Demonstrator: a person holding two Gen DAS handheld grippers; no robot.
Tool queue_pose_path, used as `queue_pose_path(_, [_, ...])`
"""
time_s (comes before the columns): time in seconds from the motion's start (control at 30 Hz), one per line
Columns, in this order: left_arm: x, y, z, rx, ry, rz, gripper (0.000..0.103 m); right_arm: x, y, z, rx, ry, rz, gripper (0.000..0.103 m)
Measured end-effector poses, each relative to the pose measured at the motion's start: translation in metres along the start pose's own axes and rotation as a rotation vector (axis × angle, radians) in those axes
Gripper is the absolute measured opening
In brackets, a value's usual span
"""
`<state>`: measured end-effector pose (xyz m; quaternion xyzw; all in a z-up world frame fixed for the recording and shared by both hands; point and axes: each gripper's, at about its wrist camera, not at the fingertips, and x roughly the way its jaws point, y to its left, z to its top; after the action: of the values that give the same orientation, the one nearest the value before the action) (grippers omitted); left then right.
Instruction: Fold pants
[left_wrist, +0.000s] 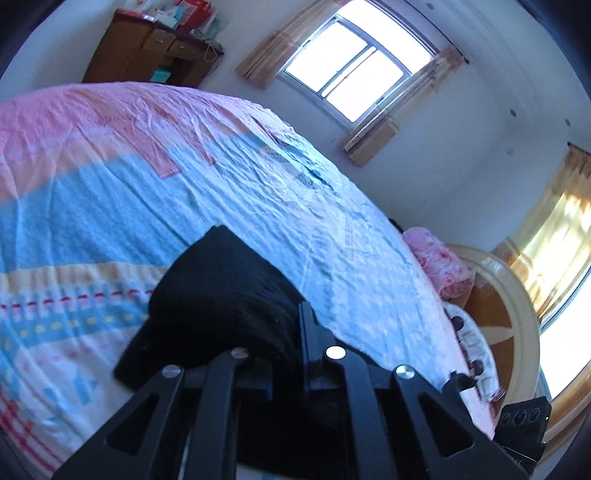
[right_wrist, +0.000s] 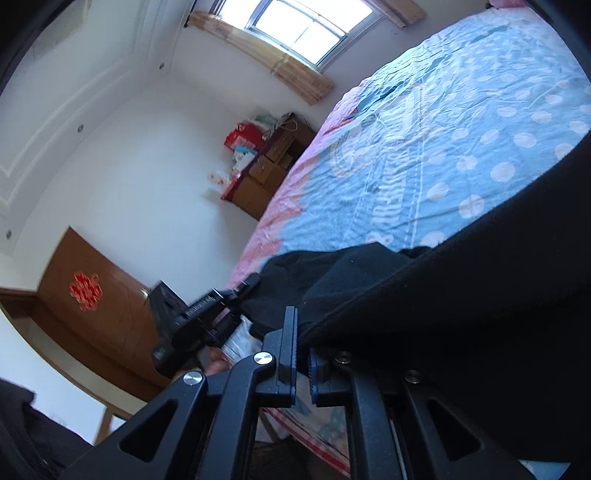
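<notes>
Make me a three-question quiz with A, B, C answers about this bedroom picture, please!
1. Where do the black pants lie?
A. on the bed
B. on the floor
C. on the cabinet

2. What colour is the bedsheet around the pants?
A. green
B. light blue
C. brown

3. What is the right gripper doing?
A. hanging open
B. pinching the pants
C. holding a pillow

Answers: 1 A, the dark cloth rests on the sheet in both views. 2 B, blue fabric with pale dots surrounds it. 3 B, its jaws stand closed with black cloth between them; the left gripper grips too.
</notes>
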<state>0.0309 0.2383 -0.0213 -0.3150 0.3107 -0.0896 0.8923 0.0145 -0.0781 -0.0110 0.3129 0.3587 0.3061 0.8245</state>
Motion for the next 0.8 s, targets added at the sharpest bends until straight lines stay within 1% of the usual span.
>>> queue_pose_path(0.1, [-0.003,0.013,-0.014,0.041,0.044,0.088,0.010,0.006,-0.007,-0.016,-0.028,0.049,-0.058,0.005])
queue_pose_path(0.17, [0.003,0.015,-0.021,0.067,0.060,0.139,0.010,0.013,-0.018,-0.027,-0.013,0.084,-0.088,0.005])
queue_pose_path(0.23, [0.006,0.016,-0.025,0.122,0.078,0.182,0.011,0.019,-0.029,-0.034,0.009,0.108,-0.104,0.005])
queue_pose_path(0.3, [-0.001,0.019,-0.026,0.149,0.080,0.192,0.018,0.023,-0.035,-0.037,0.020,0.116,-0.126,0.005])
queue_pose_path(0.43, [-0.007,0.021,-0.024,0.164,0.077,0.237,0.018,0.023,-0.044,-0.036,0.028,0.120,-0.158,0.005])
queue_pose_path(0.5, [-0.014,0.020,-0.026,0.194,0.085,0.258,0.023,0.019,-0.047,-0.037,0.024,0.119,-0.175,0.005])
queue_pose_path(0.53, [-0.019,0.020,-0.028,0.213,0.082,0.282,0.024,0.018,-0.049,-0.038,0.021,0.121,-0.184,0.005])
queue_pose_path(0.57, [-0.024,0.021,-0.030,0.223,0.080,0.298,0.029,0.019,-0.051,-0.037,0.025,0.129,-0.183,0.005])
queue_pose_path(0.63, [-0.033,0.024,-0.031,0.226,0.076,0.322,0.035,0.021,-0.055,-0.040,0.031,0.144,-0.179,0.005])
queue_pose_path(0.67, [-0.035,0.024,-0.029,0.231,0.070,0.345,0.039,0.022,-0.056,-0.041,0.028,0.149,-0.187,0.005])
queue_pose_path(0.7, [-0.037,0.022,-0.028,0.240,0.063,0.375,0.043,0.025,-0.056,-0.042,0.029,0.152,-0.192,0.005])
queue_pose_path(0.73, [-0.039,0.019,-0.027,0.259,0.050,0.410,0.052,0.027,-0.060,-0.043,0.041,0.151,-0.192,0.005])
queue_pose_path(0.8, [-0.049,0.006,-0.024,0.318,-0.005,0.483,0.051,0.029,-0.065,-0.043,0.064,0.146,-0.186,0.005])
